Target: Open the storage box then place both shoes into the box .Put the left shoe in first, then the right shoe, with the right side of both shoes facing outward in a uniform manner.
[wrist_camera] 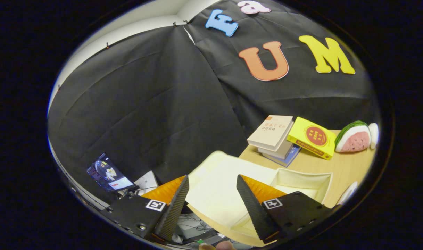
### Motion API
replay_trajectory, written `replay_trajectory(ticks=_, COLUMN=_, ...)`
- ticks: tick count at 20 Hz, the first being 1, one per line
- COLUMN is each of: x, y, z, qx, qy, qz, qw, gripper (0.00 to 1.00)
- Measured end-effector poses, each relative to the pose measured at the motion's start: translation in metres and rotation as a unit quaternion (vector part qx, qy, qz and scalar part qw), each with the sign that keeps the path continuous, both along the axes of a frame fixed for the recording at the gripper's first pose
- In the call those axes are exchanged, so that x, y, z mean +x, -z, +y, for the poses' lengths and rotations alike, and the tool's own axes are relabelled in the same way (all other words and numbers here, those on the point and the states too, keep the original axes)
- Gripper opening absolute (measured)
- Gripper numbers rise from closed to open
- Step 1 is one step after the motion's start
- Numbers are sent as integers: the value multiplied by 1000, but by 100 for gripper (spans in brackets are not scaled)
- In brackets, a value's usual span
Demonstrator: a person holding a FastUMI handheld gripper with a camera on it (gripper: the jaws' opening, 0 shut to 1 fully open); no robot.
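The cream storage box (303, 184) stands on the wooden table (340, 165) with its hollow inside showing. Its wide cream lid (215, 194) is swung out flat from the box and reaches past the table's edge. My gripper (213, 177) is open and hovers over that lid, which shows in the gap between the two fingers (175, 208). Neither finger presses on the lid. The box's cavity lies just beyond the right finger.
A stack of books (271, 136) and a yellow book (312, 138) lie beyond the box near the cloth wall. A watermelon-slice toy (354, 137) sits at the far right. A small screen (109, 173) stands lower down, off the table to the left.
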State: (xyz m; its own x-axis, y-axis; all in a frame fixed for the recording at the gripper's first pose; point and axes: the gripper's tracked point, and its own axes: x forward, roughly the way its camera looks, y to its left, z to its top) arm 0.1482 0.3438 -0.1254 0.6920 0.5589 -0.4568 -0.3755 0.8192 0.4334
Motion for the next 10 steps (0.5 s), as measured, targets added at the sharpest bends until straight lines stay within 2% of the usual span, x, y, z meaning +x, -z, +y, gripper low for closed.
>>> replay_trajectory(ticks=3, x=-2, y=-4, z=-34, qx=-30, qy=31, qz=-34, qw=998, gripper=86)
replay_trajectory(ticks=4, x=-4, y=-4, z=-51, qx=-42, qy=51, qz=-44, qw=997, gripper=94)
replay_trajectory(ticks=5, x=-6, y=-4, z=-67, qx=-52, qy=65, qz=-53, qw=995, gripper=95)
replay_trajectory(ticks=10, x=-30, y=4, z=-163, qx=-109, qy=131, qz=-85, qw=982, gripper=96)
